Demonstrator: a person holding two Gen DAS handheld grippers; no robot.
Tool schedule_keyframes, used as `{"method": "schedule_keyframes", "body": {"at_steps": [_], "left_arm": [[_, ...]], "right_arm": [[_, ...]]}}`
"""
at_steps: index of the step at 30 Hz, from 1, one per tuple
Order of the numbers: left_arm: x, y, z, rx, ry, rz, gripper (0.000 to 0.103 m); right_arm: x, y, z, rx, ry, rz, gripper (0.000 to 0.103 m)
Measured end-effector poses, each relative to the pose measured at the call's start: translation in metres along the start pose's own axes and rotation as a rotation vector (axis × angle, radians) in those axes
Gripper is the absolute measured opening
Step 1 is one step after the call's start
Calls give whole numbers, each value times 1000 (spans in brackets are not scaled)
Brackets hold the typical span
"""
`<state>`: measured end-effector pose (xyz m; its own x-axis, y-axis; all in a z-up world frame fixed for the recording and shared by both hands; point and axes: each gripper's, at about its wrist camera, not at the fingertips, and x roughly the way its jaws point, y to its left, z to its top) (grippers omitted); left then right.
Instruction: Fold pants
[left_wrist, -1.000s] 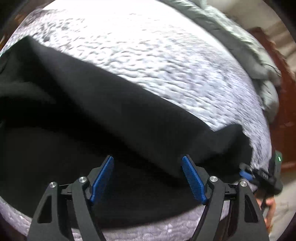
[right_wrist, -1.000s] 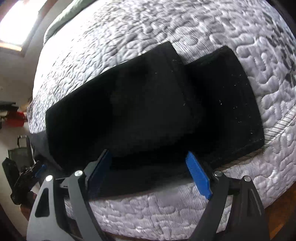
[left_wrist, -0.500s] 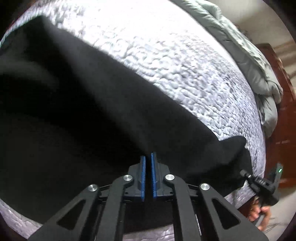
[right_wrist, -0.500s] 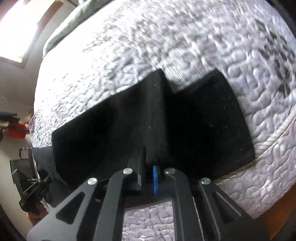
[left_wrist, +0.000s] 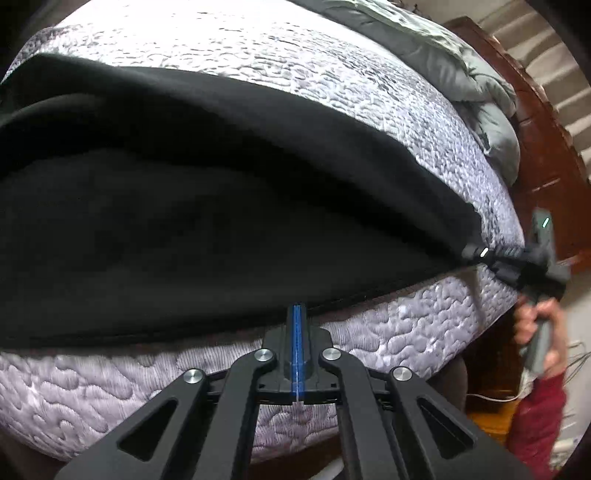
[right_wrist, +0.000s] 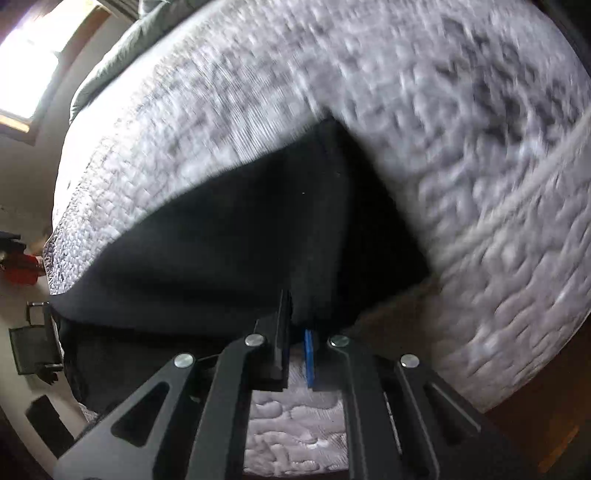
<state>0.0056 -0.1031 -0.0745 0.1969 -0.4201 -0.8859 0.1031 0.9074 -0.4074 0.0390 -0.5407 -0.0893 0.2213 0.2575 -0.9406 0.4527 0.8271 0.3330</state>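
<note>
A second ago both my claws gaped over the black pants (left_wrist: 221, 221). Now my left claw (left_wrist: 297, 314) pinches their near hem at six o'clock, my right claw (right_wrist: 295, 317) clamps the cuff, and the cloth stretches across the quilted mattress (left_wrist: 369, 92).

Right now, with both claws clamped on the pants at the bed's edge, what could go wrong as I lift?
1. The left claw seems to pinch only the thin hem of the pants, so it may slip out.
2. The right claw bunches cloth near the mattress corner; lifting unevenly could twist the legs.
</note>
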Motion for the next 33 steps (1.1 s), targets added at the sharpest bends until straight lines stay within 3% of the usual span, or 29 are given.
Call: {"method": "schedule_keyframes", "body": {"at_steps": [1,2,3,5,7,9,13,16,17,19,20,21,22,24,26,27,30,33], "left_arm": [[-1,2,10,0,-9,17,0],[-6,4,20,0,-26,42,11],[-8,5,31,0,-47,66,38],[-8,9,56,0,-70,121,80],[-5,20,83,-31,-92,159,78],[-2,29,100,-84,-85,142,78],[27,46,126,-238,28,86,78],[42,55,135,-301,70,82,77],[41,59,138,-325,60,72,73],[35,64,141,-361,34,53,43],[34,66,140,-361,28,23,21],[33,67,141,-356,30,16,10],[29,67,140,-354,11,6,8],[23,66,136,-349,-17,-9,5],[9,58,120,-331,-103,-12,5],[-6,44,106,-265,-182,22,5],[-30,14,54,-137,-313,82,5],[-21,13,12,-92,-287,98,6]], "right_arm": [[4,-4,-3,12,-3,13,5],[4,-10,-9,19,-14,25,5],[4,-11,-10,25,-20,35,5],[2,-14,-10,34,-24,42,5],[0,-11,-15,29,-22,34,5],[-1,-12,-14,23,-19,33,5],[2,-17,-10,37,-12,50,5],[-1,-17,-11,25,-11,45,5],[-1,-17,-10,23,-10,47,5],[-1,-18,-10,26,-5,54,5],[-1,-19,-9,27,-2,56,5],[-2,-19,-8,27,1,56,5],[-3,-18,-8,22,0,51,5],[-7,-13,-5,10,-7,44,5],[-16,-10,-2,2,-21,50,5],[-21,-10,-1,1,-27,58,5],[-37,-9,1,-22,-54,42,6],[-39,-17,2,-28,-61,-20,6]]}}
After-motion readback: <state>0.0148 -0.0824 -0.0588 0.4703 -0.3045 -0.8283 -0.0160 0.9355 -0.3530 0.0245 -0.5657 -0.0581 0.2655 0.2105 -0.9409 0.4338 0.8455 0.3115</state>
